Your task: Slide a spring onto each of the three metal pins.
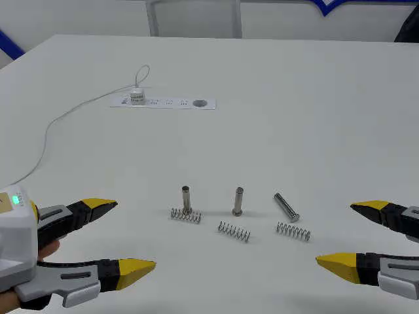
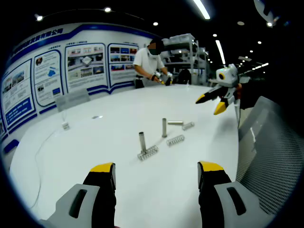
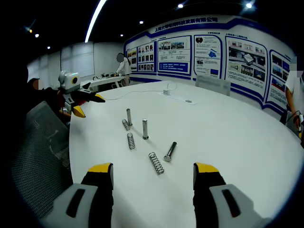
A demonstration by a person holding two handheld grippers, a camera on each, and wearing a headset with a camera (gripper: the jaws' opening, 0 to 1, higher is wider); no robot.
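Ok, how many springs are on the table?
3 springs: one at the base of the left upright pin, one before the middle upright pin, one beside the toppled right pin.

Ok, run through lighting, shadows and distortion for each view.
Head view: soft even light on the white table, faint shadows beside the silver metal pins, everything sharp. Left gripper view: fisheye curves the table edge; ceiling strip lights glare against a dark ceiling. Right gripper view: same curvature, yet the coiled wire springs look crisp.

Chinese lettering [image 3: 183,24] heads the wall boards [image 3: 209,50], but it is too small and blurred to read.
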